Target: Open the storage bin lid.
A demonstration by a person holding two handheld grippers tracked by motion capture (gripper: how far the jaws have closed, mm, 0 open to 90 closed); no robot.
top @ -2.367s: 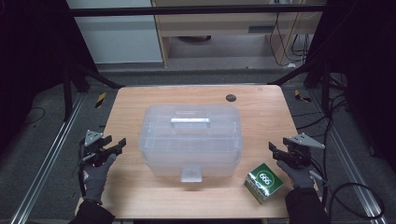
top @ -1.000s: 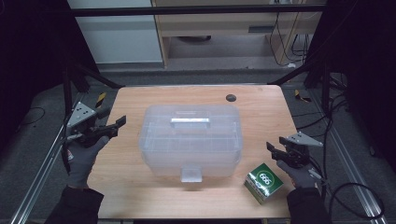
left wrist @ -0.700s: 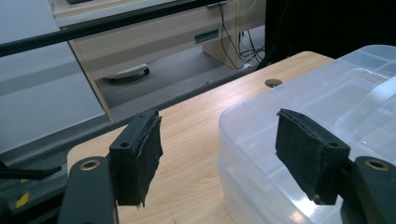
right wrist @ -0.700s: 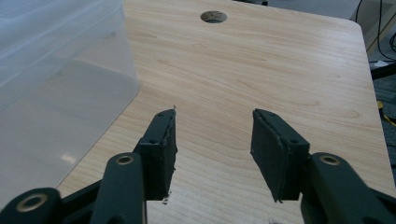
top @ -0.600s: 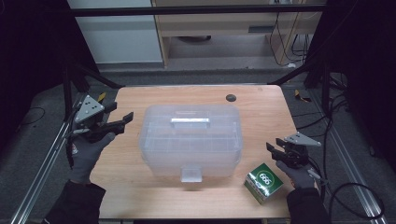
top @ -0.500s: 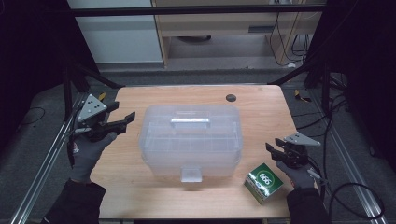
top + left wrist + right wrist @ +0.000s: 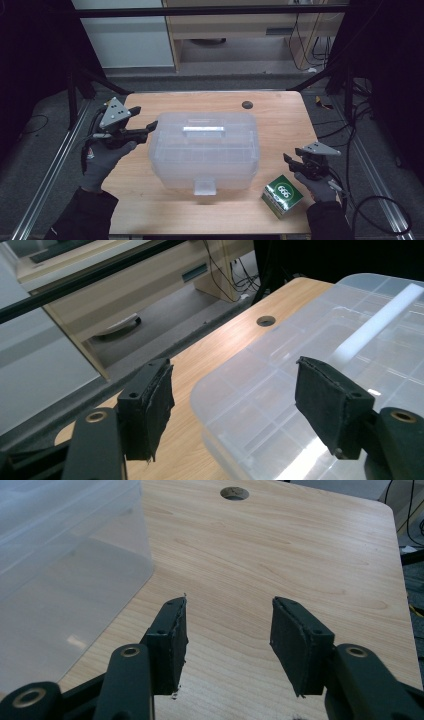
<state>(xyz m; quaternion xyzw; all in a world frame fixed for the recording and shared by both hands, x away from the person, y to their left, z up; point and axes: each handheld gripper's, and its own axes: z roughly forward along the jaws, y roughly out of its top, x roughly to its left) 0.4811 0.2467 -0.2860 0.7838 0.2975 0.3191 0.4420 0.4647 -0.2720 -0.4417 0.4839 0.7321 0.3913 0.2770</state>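
Observation:
A clear plastic storage box point(image 7: 205, 150) with a white handle point(image 7: 203, 130) on its lid stands in the middle of the wooden table point(image 7: 280, 120). My left gripper point(image 7: 145, 117) hovers open at the box's upper left corner. In the left gripper view point(image 7: 235, 400), one pad point(image 7: 330, 400) hangs over the lid point(image 7: 280, 350) and the other stands past its edge. Low at the table's right edge, my right gripper point(image 7: 291, 155) is open. Its jaws have just been opening, and in the right gripper view point(image 7: 227, 630) nothing lies between them. A green carton point(image 7: 283, 195) lies just in front of it.
A front latch point(image 7: 205, 186) juts from the box toward me. A round hole point(image 7: 246, 104) sits in the table near its far edge. Metal rails run along both sides of the table, and cables trail on the floor at the right.
My left gripper has risen and moved in toward the box's left corner. The right hand has stayed in place beside the green carton.

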